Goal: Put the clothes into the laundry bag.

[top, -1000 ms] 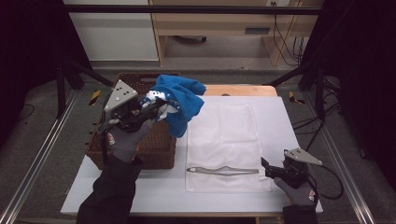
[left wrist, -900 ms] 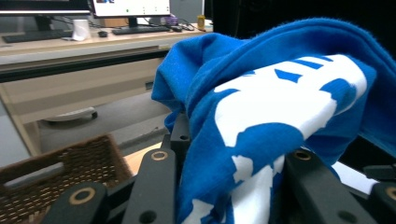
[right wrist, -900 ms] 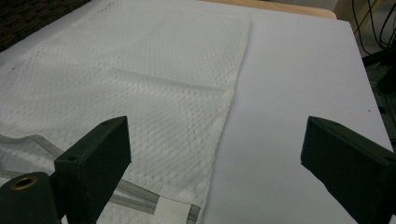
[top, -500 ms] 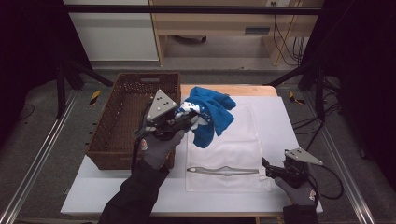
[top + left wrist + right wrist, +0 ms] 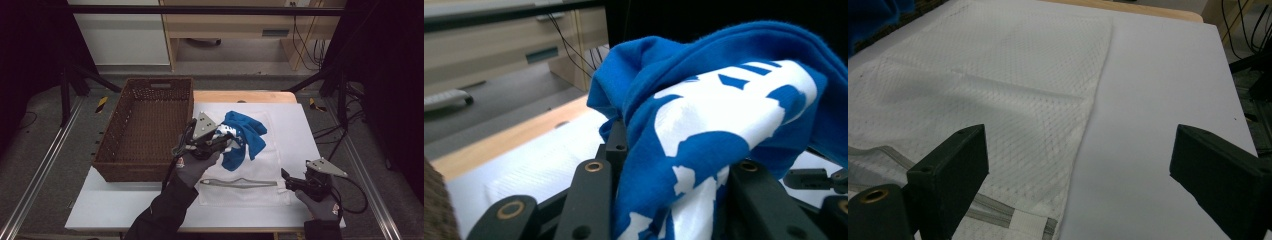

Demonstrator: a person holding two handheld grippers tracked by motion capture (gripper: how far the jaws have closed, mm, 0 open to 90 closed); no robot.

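One shirt [image 5: 243,138] (formerly over basket [image 5: 145,131]), now over mesh bag [image 5: 260,175]

Blue garment [image 5: 244,136] soft knit cloth with matt white print; mesh bag [image 5: 250,165] fine white netting; basket [image 5: 145,129] at nine o'clock rough brown wicker; desk [image 5: 295,125] smooth matt white.

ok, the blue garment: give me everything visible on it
The blue garment is soft knit fabric, bright blue with a white printed graphic, bunched and crumpled rather than spread. The left gripper is shut on one fold of it; the left gripper view shows cloth pinched between the black jaws. It hangs over the white mesh laundry bag, right of the wicker basket. Whether its lower edge touches the bag is unclear.
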